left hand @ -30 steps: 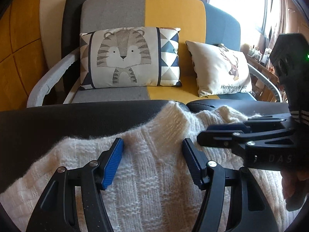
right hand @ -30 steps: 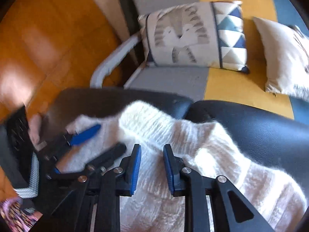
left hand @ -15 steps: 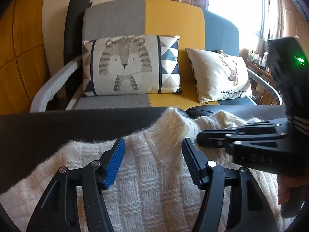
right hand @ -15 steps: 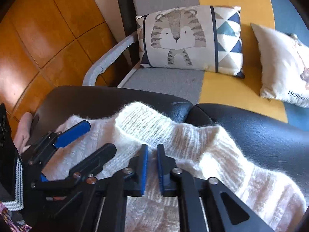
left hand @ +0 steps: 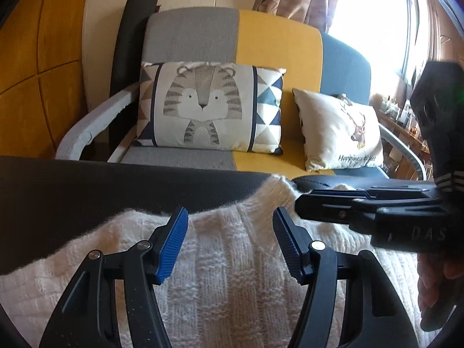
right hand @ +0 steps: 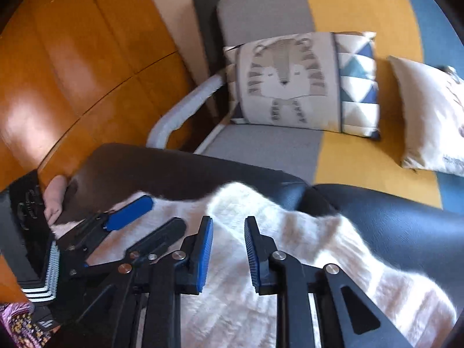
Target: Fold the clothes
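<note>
Left gripper (left hand: 230, 245) has its jaws wide apart over the white sweater (left hand: 226, 278), same gap as a second ago, nothing pinched. Right gripper (right hand: 228, 253) jaws were nearly together half a second ago and are opening now, with a ridge of sweater between the pads (right hand: 204, 253) but not clamped. Sweater lies spread on the black tabletop (left hand: 87, 191), collar at the far edge, unmoved. Behind: sofa (left hand: 278, 40) with a tiger cushion (left hand: 208, 110) and a cream cushion (left hand: 339, 133), unchanged.

Fuzzy knitted white sweater (left hand: 232, 284) on glossy black leather cushion (right hand: 406, 226)
</note>
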